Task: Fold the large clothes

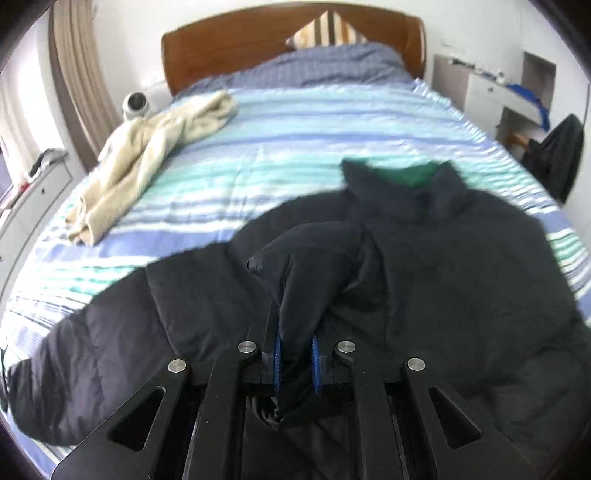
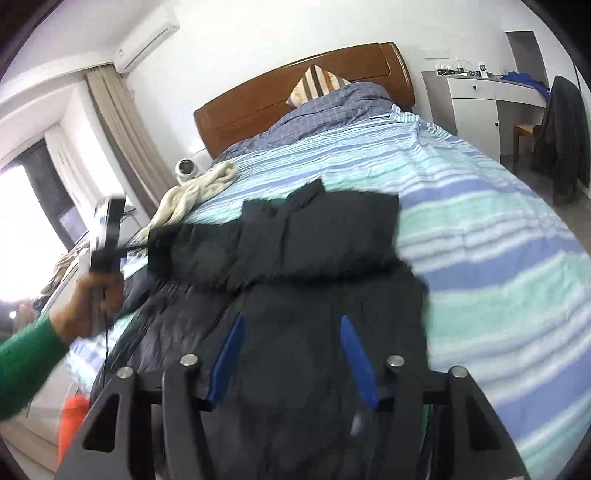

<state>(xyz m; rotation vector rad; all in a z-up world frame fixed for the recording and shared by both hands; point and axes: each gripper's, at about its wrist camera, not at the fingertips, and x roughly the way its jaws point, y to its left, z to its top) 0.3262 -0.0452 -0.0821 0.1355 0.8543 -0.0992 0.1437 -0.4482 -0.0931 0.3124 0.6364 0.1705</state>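
Note:
A large dark navy puffer jacket (image 1: 461, 266) with a green collar lining lies spread on the striped bed (image 1: 258, 155). My left gripper (image 1: 297, 354) is shut on a raised fold of the jacket, its sleeve end. In the right wrist view the jacket (image 2: 314, 236) lies across the bed, one sleeve stretched left toward the left gripper (image 2: 147, 247), held by a hand in a green sleeve. My right gripper (image 2: 291, 325) is open, its blue fingers (image 2: 229, 350) spread over the jacket's lower part.
A cream garment (image 1: 147, 147) lies crumpled on the bed's far left. A wooden headboard (image 1: 240, 44), a striped pillow (image 1: 325, 29) and a blue blanket are at the far end. A small white camera (image 1: 135, 105) stands at the left. White cabinets and a chair with dark clothes stand at the right.

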